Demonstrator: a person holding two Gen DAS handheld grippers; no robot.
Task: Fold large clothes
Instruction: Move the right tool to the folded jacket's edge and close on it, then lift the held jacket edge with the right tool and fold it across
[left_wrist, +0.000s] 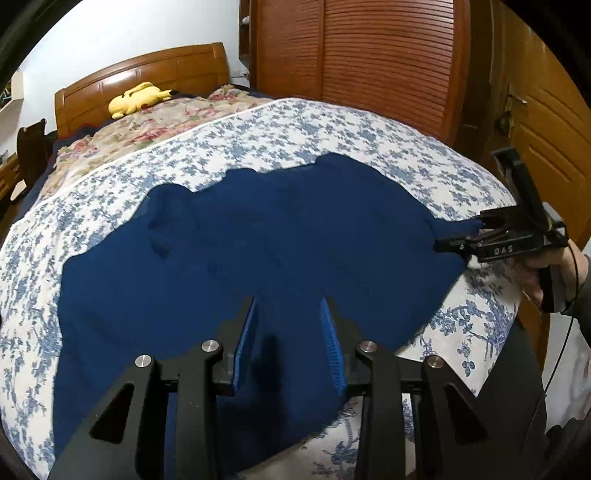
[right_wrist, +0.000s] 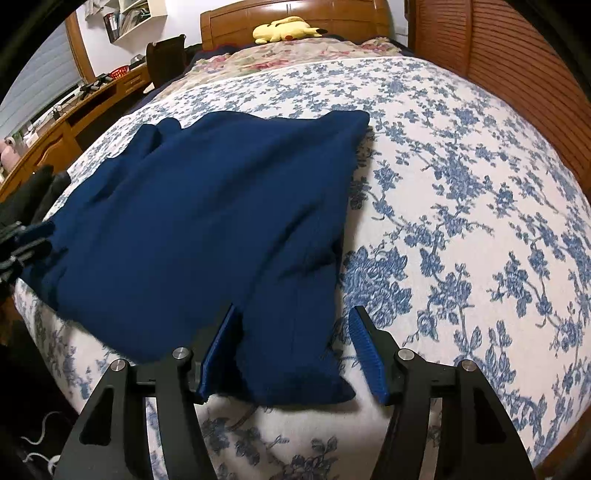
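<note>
- Left gripper (left_wrist: 290, 343), bottom centre of the left wrist view: black frame, blue pads, jaws partly apart; cloth runs between them, though a firm pinch cannot be confirmed.
- Right gripper (right_wrist: 295, 350), bottom centre of the right wrist view: jaws wide apart, straddling the garment's near corner without pressing it.
- Navy garment (left_wrist: 258, 251), one item: spread across the blue-floral bedspread (left_wrist: 332, 125), filling mid-frame, near edge toward the cameras.
- Handling, judged: soft, limp, fairly light knit; it will sag and crease, so take it at corners or hems, one per gripper.
- Yellow plush toy (left_wrist: 138, 98), one, upper left by the wooden headboard (left_wrist: 147, 70).
- Grippers: two.
</note>
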